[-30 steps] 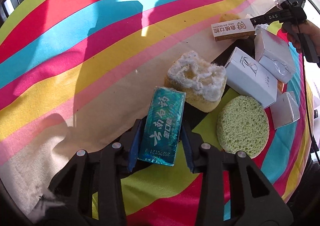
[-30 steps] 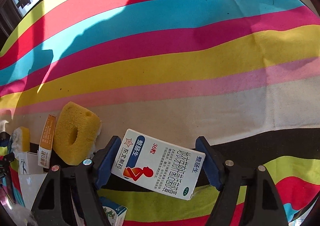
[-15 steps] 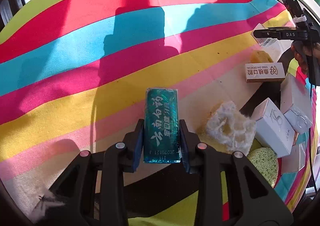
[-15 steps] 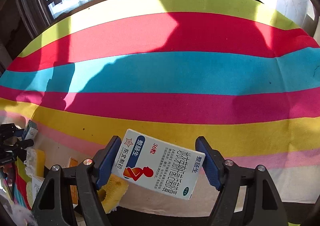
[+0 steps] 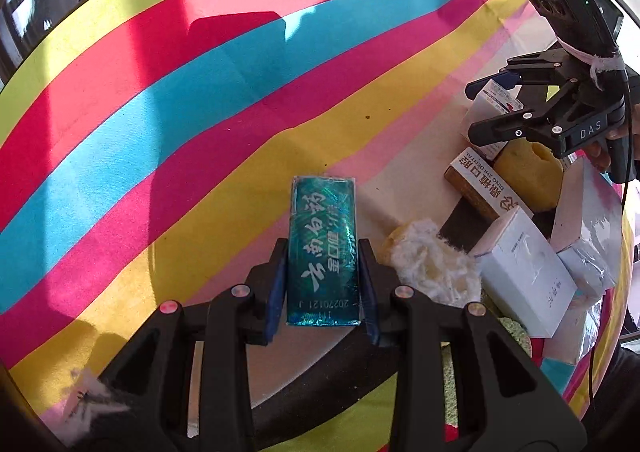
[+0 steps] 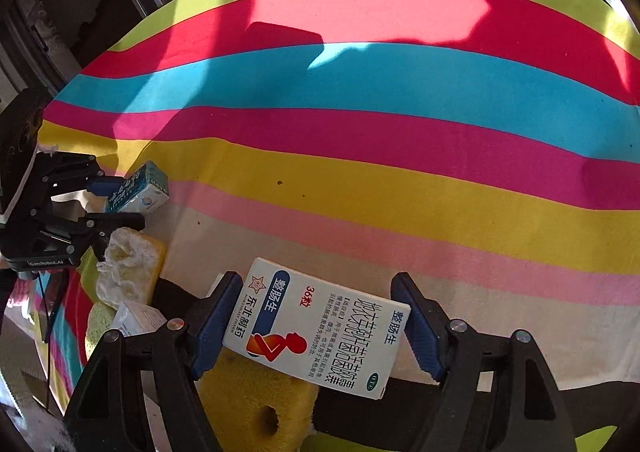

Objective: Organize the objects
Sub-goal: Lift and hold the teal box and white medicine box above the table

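Your left claw [image 5: 323, 284] pinches a glossy teal box [image 5: 322, 250] with white characters, its long axis running straight out along the fingers, above the striped counter [image 5: 200, 92]. Your right claw [image 6: 316, 326] clamps a white medicine box [image 6: 320, 326] crosswise, its long axis spanning pad to pad, tilted down to the right.

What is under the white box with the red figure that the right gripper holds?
Under the white box lies a yellow sponge with a hole. The box covers the sponge's far part; whether they touch cannot be seen.
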Demonstrator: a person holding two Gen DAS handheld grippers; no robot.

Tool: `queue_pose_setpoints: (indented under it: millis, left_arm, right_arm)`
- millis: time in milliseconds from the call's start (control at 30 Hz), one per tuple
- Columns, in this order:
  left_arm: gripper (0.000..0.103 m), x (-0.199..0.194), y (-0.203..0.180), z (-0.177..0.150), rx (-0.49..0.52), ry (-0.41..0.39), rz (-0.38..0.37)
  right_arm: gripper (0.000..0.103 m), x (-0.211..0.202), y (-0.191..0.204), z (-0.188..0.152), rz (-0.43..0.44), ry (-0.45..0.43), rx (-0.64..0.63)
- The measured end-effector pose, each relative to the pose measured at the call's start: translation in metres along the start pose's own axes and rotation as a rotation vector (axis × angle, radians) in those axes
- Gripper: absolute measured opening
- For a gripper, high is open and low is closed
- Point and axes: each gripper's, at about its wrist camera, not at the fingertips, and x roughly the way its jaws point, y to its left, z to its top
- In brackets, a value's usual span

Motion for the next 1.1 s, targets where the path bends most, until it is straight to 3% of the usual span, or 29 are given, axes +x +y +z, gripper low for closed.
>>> queue_pose_setpoints:
  millis: [67,133,200,267,433,567,633,767,867,1033,1100]
  left_arm:
    - [0.037,-0.007,-0.008,0.0,0.042,-0.007,0.041]
    - [0.037,-0.006,-0.008,0.001,0.036,0.008,0.036]
    - [0.037,0.003,-0.005,-0.002,0.018,0.091,0.013]
    - [0.037,-0.01,-0.005,-0.018,0.08,0.124,0.024]
    - [0.038,-0.038,-0.014,-0.054,0.168,0.191,-0.112]
    - [0.038,-0.053,-0.029,-0.087,0.228,0.27,-0.176]
    - [0.037,-0.067,-0.027,-0.095,0.2,0.252,-0.21]
    - [0.037,-0.085,0.006,-0.085,0.079,0.149,-0.108]
    - [0.037,-0.079,0.036,-0.078,-0.07,0.077,-0.029]
    - [0.037,-0.038,0.079,-0.094,-0.264,0.13,0.121]
    - [0.037,-0.041,0.093,-0.099,-0.306,0.109,0.095]
  right_arm:
    - [0.077,-0.006,0.003,-0.007,0.007,0.002,-0.002]
    - [0.077,-0.001,0.004,-0.011,0.023,0.034,0.021]
    - [0.077,-0.005,0.013,-0.021,0.021,0.045,-0.013]
    - [0.077,-0.008,0.023,-0.029,0.011,0.061,-0.044]
    - [0.077,-0.02,0.017,-0.04,0.008,0.074,-0.017]
    - [0.077,-0.021,0.02,-0.034,0.002,0.053,-0.011]
    - [0.077,-0.013,0.027,-0.019,-0.007,0.036,0.002]
    - [0.077,-0.003,0.024,-0.005,-0.035,0.034,0.018]
    - [0.077,0.011,0.026,0.006,-0.038,0.038,0.029]
    - [0.077,0.021,0.017,0.007,-0.092,0.068,0.044]
    - [0.077,0.023,0.015,0.007,-0.086,0.065,0.047]
